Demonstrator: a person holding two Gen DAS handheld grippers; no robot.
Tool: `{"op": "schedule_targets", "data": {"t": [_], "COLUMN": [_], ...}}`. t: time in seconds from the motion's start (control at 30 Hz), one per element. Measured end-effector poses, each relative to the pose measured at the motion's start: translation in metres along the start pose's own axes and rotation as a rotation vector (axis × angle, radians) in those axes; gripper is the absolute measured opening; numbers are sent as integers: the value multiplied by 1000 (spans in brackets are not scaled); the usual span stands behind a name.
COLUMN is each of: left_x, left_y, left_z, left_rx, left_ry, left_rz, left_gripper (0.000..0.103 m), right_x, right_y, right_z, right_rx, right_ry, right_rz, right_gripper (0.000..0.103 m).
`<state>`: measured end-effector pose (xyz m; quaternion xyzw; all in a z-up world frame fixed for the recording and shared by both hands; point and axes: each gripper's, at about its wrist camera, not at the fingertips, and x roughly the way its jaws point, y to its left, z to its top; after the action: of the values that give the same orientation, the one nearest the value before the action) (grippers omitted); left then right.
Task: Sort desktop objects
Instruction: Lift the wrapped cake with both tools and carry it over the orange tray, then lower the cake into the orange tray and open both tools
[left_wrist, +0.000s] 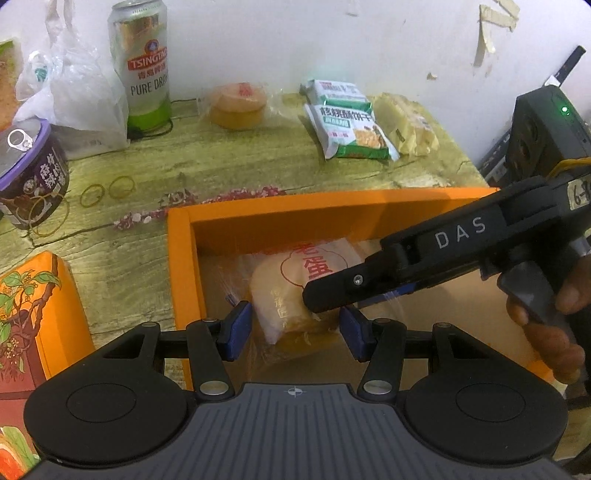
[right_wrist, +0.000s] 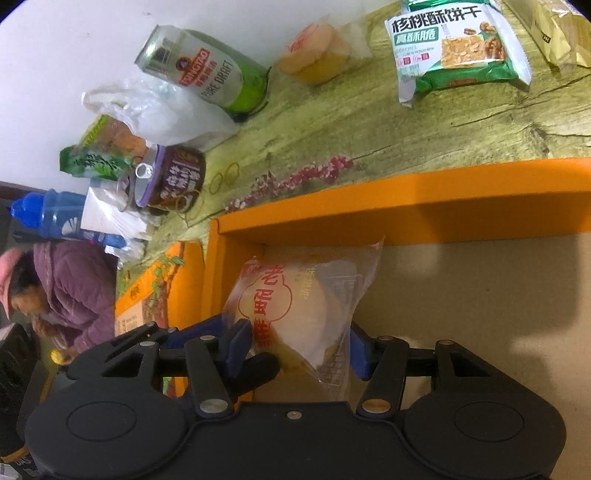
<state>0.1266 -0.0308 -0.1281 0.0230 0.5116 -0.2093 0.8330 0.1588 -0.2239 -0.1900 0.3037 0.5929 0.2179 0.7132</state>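
A person in a purple padded jacket (right_wrist: 79, 291) is bending forward at far left past the table edge, a black device (left_wrist: 546, 133) is showing a green light at right, and tape scraps (left_wrist: 493, 27) are peeling off the white wall (left_wrist: 332, 40).

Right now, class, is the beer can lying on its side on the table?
No: in the left wrist view the beer can stands upright on the table by the wall.
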Motion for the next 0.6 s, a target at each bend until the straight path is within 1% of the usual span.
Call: {"op": "schedule_targets", "data": {"t": [0.23, 0.47, 0.57, 0.6], "left_x": [8, 10, 9, 9], "left_y": [-2, 2, 1, 1], "left_z": [-4, -6, -6, -5], "left_rx": [41, 31, 34, 35], "left_ry": [8, 12, 9, 8], "left_rz": [23, 36, 49, 55], "left_gripper": [53, 54, 58, 61], "right_x": [5, 7, 7, 8], "right_y": [-2, -4, -6, -6], "right_z": [-1, -1, -1, -1], "right_rx": [-19, -27, -15, -12], "right_ry": [7, 6, 3, 4], "right_rz": [-16, -21, -14, -12], "right_gripper": [53, 53, 53, 53]}}
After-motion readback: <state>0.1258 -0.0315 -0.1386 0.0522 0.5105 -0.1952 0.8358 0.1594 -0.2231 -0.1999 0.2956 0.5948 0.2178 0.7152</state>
